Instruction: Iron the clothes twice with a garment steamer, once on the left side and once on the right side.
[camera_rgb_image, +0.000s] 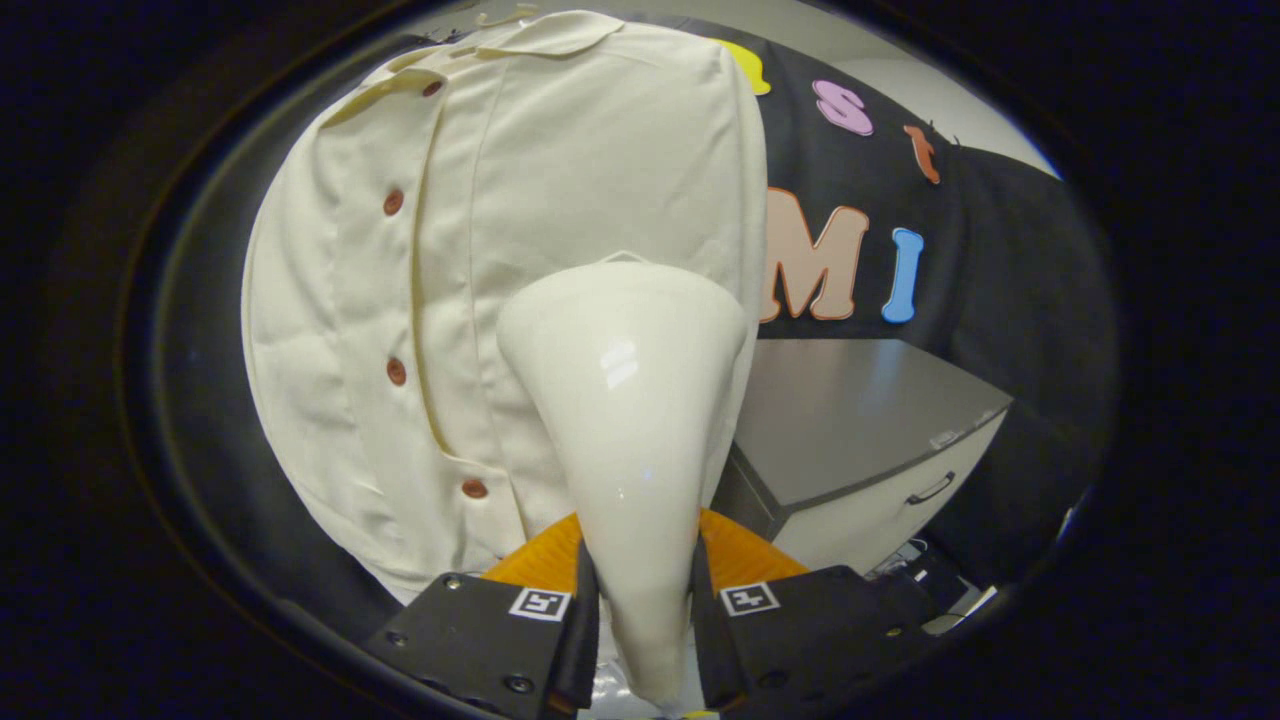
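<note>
Shirt: the cream, brown-buttoned cloth shirt (400, 300) hung straight ahead of you, filling the space beyond the steamer's head, button placket running top to bottom.
Cabinet: a grey-topped white cabinet (860, 420) stood beyond the shirt's far edge.
Steamer: the glossy white cone-shaped garment steamer (630, 400) pointed lengthwise away from your fingers, wide head against or just short of the shirt; I couldn't tell which.
Gripper: your black two-finger gripper (640, 610) was clenched around the steamer's narrow handle, both fingers pressing.

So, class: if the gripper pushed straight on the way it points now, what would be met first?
The gripper is shut on the steamer, whose head leads. Straight ahead hangs the cream shirt, so the head would likely meet its front panel beside the buttons first, though the gap is unclear.
</note>
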